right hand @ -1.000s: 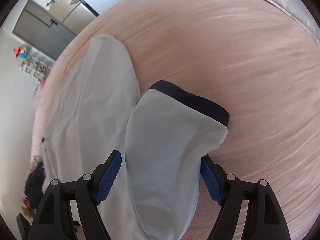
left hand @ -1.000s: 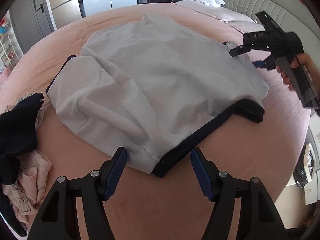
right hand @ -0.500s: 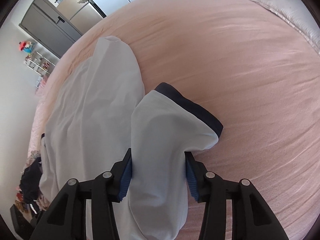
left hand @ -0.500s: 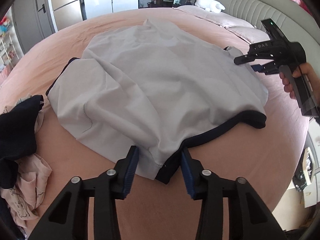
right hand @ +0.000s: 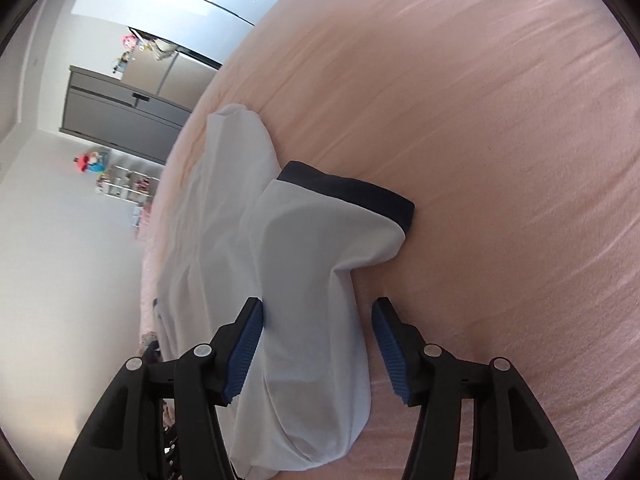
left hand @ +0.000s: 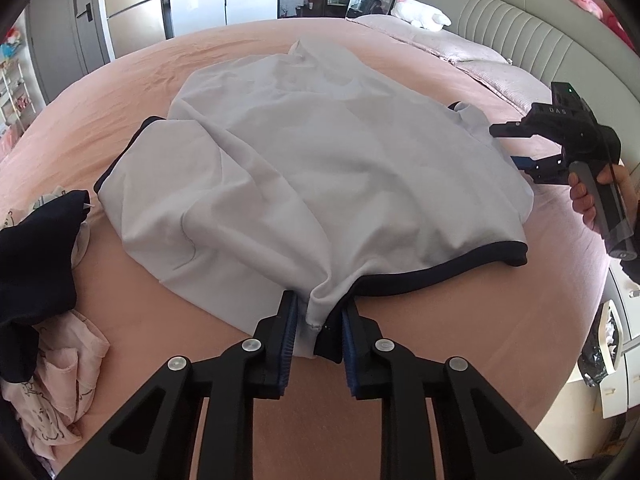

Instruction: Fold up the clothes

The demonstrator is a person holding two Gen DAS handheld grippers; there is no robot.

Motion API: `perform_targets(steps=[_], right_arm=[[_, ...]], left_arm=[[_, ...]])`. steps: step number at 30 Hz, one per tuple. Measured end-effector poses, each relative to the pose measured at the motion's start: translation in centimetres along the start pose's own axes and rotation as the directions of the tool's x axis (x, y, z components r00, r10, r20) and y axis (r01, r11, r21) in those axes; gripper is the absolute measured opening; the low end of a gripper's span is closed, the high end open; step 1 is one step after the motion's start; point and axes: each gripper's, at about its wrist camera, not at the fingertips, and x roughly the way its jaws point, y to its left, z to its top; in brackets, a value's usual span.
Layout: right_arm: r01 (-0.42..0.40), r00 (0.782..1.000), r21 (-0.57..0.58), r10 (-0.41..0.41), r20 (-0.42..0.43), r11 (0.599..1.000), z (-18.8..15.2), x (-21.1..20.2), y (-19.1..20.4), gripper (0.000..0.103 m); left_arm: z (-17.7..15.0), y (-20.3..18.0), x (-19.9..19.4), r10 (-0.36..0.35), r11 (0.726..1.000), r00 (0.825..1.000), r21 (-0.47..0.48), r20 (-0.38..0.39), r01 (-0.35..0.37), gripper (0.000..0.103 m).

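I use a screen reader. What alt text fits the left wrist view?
The left gripper is closing on the hem of a pale grey shirt spread on a pink bed. The right gripper reaches its far sleeve.

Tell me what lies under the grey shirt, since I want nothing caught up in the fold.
Around the grey shirt only the pink bedsheet shows, so it seems to lie directly on it. Anything beneath its middle is covered. The dark garment lies apart, at the left.

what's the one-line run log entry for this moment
step: grasp shirt for fold | left gripper: closing on hem corner | right gripper: opening, sleeve between fingers, right pad clear | surface: pink bed
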Motion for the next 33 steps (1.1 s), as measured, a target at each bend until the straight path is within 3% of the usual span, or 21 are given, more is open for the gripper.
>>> perform_targets(steps=[3, 5, 10, 14, 15, 19, 25, 30, 33], right_arm=[[-0.004, 1.000, -0.001, 0.004, 0.023, 1.000, -0.4, -0.2, -0.2, 0.056], [0.032, 0.999, -0.007, -0.031, 0.024, 0.999, 0.4, 2.1, 1.0, 0.056], [0.111, 0.993, -0.049, -0.109, 0.040, 0.993, 1.1, 1.9, 2.1, 0.054], [0.207, 0.977, -0.067, -0.202, 0.066, 0.976, 1.3, 2.1, 2.7, 0.016], [0.209, 0.976, -0.062, -0.204, 0.072, 0.976, 1.2, 1.9, 2.6, 0.011], [0.221, 0.969, -0.046, -0.214, 0.125, 0.974, 0.9, 1.1, 2.6, 0.008], [0.395, 0.908, -0.187, -0.350, 0.231, 0.900, 0.7, -1.9, 5.2, 0.006], [0.456, 0.879, -0.255, -0.386, 0.280, 0.853, 0.2, -3.2, 6.8, 0.006], [0.543, 0.832, -0.329, -0.440, 0.339, 0.773, -1.2, -3.6, 7.9, 0.006]], left_arm=[[0.0, -0.1, 0.1, 0.001, 1.000, 1.000, 0.012, -0.006, -0.001, 0.018], [0.0, -0.2, 0.1, 0.004, 1.000, 1.000, 0.018, -0.010, -0.004, 0.018], [-0.1, -0.1, 0.0, -0.003, 1.000, 1.000, 0.003, -0.016, 0.003, 0.018], [-0.1, -0.2, 0.0, -0.009, 1.000, 1.000, 0.002, -0.019, 0.009, 0.018], [-0.2, -0.2, -0.1, -0.009, 1.000, 1.000, 0.006, -0.018, 0.009, 0.018], [-0.2, -0.2, -0.2, -0.004, 1.000, 1.000, 0.022, -0.016, 0.004, 0.016], [-0.2, 0.6, -0.6, -0.012, 1.000, 1.000, 0.016, -0.018, 0.013, 0.015], [-0.4, 0.5, -0.8, -0.009, 1.000, 1.000, 0.024, -0.017, 0.010, 0.015], [-0.6, 0.4, -1.1, -0.003, 0.999, 1.000, 0.045, -0.013, 0.003, 0.015]])
